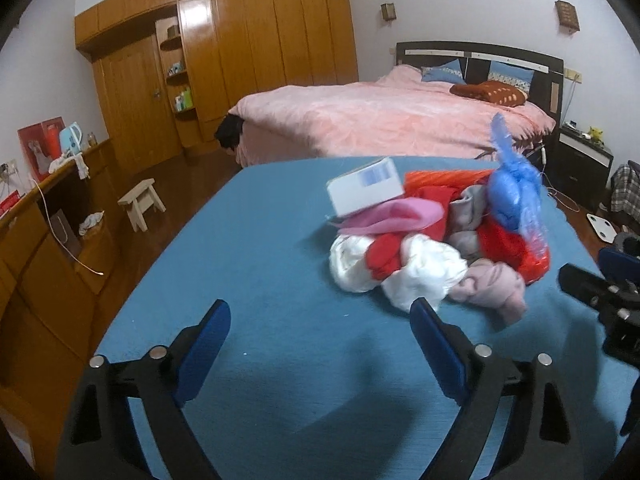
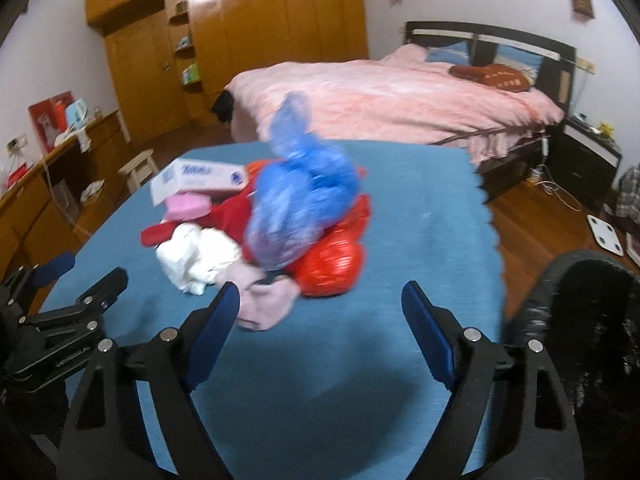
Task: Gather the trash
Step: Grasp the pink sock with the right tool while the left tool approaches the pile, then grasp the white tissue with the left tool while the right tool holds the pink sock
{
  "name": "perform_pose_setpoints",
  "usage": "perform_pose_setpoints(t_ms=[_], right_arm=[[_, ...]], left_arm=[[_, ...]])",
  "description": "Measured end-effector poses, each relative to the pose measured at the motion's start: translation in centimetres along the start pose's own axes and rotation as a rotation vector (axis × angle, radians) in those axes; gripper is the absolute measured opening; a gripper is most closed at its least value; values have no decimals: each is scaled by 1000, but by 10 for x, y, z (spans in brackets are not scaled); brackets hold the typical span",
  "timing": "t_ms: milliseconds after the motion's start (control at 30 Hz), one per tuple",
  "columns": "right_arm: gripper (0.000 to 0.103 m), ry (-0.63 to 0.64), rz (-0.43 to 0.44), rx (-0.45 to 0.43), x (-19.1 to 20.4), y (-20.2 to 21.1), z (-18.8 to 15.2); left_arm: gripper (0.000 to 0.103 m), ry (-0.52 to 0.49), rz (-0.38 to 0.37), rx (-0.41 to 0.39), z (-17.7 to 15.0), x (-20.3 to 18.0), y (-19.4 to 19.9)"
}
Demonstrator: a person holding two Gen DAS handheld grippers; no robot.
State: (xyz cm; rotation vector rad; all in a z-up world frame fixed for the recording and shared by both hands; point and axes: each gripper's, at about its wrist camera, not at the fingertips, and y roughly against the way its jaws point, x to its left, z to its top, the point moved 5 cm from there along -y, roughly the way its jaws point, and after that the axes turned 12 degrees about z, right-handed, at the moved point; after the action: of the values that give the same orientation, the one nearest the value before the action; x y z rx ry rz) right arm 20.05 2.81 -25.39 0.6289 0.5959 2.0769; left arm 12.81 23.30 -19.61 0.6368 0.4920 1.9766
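Both tools, the left tool (image 1: 320,312) and right tool (image 2: 320,294), approach with jaws apart and empty, nearing the heap of crumpled red, white, pink and blue plastic trash (image 1: 432,236) mid-way across the blue-covered desk (image 1: 256,240); a first grasp likely follows.

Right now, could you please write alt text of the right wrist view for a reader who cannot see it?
The open right gripper hovers over a blue cloth-covered table, just short of a trash pile: a crumpled blue plastic bag on a red plastic bag, white crumpled paper and a white cardboard box. Behind stand a pink-covered bed and a wooden wardrobe.
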Motion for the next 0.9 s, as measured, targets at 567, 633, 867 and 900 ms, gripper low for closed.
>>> perform_pose_setpoints(t_ms=[567,633,867,900], right_arm=[[48,47,87,188,32,-74,-5],[38,26,107,190,29,-73,-4],[34,13,113,175,20,-46,-13],[34,14,108,175,17,-42,-15]], left_arm=[[90,64,-20,81,-9,21,-24],[90,53,-19,75,-8,18,-23],[89,41,-60,60,-2,4,-18],[89,36,-69,59,-2,0,-18]])
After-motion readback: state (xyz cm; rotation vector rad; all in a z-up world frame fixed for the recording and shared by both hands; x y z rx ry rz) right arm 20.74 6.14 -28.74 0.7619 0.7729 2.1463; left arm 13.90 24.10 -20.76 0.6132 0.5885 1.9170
